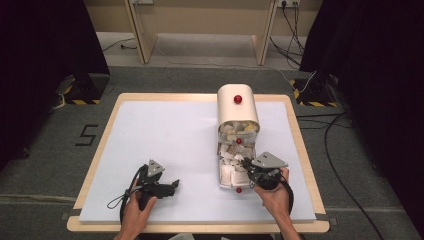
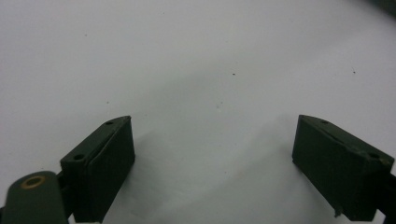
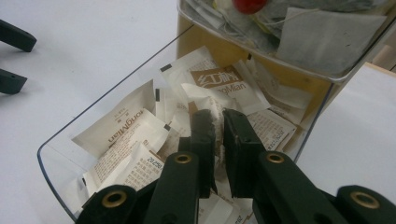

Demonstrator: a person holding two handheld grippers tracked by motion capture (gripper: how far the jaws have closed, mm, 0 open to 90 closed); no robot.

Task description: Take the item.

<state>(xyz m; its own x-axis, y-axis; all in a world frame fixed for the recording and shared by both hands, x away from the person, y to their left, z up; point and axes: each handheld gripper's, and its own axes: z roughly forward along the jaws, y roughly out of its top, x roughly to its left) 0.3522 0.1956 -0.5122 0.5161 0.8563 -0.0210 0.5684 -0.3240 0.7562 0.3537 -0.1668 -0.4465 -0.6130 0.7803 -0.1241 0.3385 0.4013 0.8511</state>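
I am looking down on a cream cabinet (image 1: 238,104) standing at the far right part of the white mat (image 1: 165,140), and I am using it as my landmark. It is carrying three red knobs, counted in the high view: one on its rounded top (image 1: 238,99), one on the middle drawer front (image 1: 239,141), and one on the lowest drawer front (image 1: 239,190). Two clear drawers are standing pulled out toward me. The upper one (image 3: 327,44) is holding crumpled pale packets; I cannot count them. The lower drawer (image 1: 231,172), nearest me, is lying full of white paper sachets (image 3: 123,135) with brown print, overlapping too much to count.

My right gripper (image 3: 218,140) is reaching down into that lower drawer, its jaws drawn narrow and pinching one white sachet (image 3: 217,126) between them. My right hand (image 1: 274,195) is sitting just in front of the cabinet.

My left gripper (image 2: 212,158) is hovering over bare mat well to the left of the cabinet, jaws spread wide with nothing between them. My left hand (image 1: 135,212) is gripping it near the mat's front edge.
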